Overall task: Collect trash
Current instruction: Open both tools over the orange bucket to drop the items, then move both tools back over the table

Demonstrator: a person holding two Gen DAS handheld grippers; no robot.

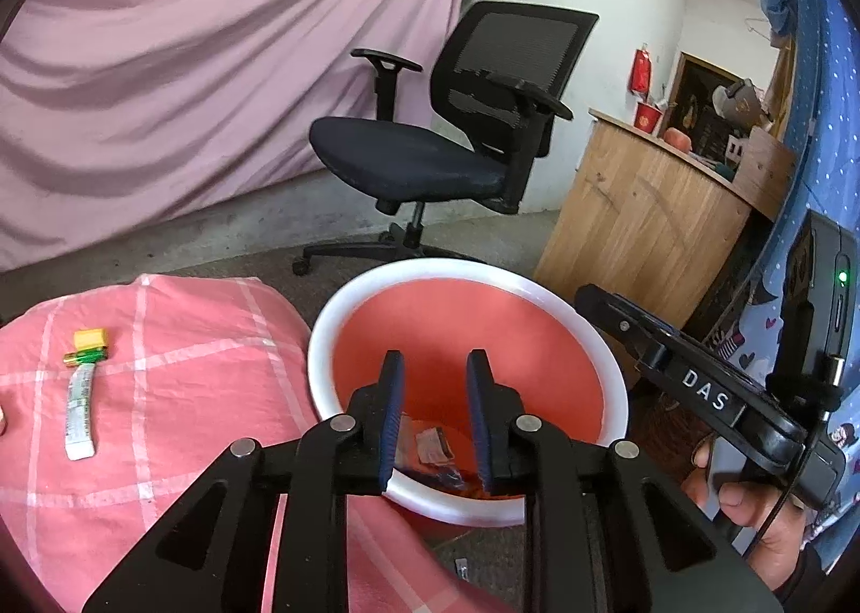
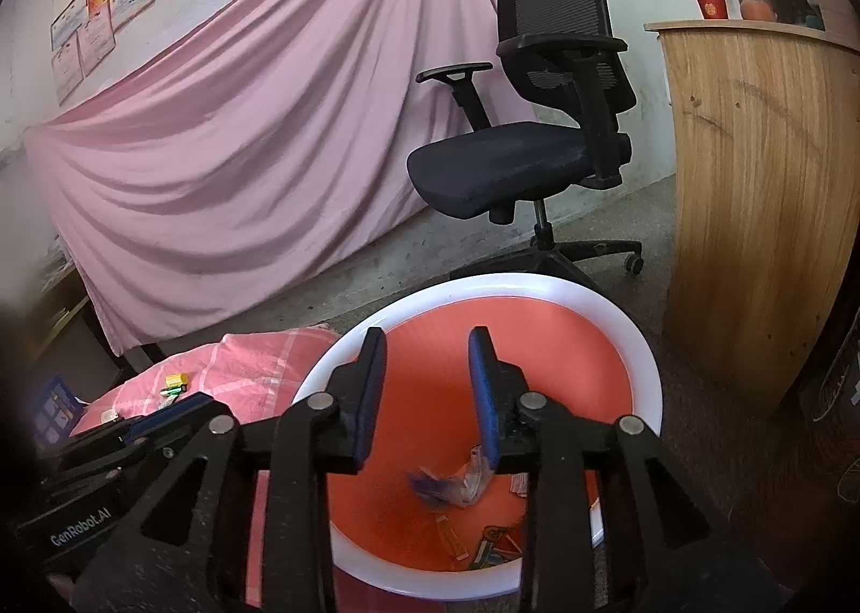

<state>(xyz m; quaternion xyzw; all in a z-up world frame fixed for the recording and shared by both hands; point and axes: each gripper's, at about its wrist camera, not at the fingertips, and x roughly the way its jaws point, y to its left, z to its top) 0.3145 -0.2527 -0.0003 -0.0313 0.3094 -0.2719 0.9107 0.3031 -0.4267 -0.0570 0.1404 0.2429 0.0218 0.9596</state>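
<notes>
Well, both the left gripper (image 1: pixel 435 371) and the right gripper (image 2: pixel 427 349) hang with jaws apart and empty over the bin (image 1: pixel 333 322) (scraps seemingly falling inside), so the battery (image 1: pixel 86 357) on the pink cloth (image 1: pixel 188 371) may get forgotten.

My two grippers, side by side, both angled downward.
Left gripper (image 1: pixel 435 371) and right gripper (image 2: pixel 427 352): jaws parted, nothing between the pads; my hand (image 1: pixel 752 521) grips the right handle.

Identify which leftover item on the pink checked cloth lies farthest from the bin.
The white paper strip. It trails down from the green batteries and yellow block, which sit nearer the bin.
</notes>
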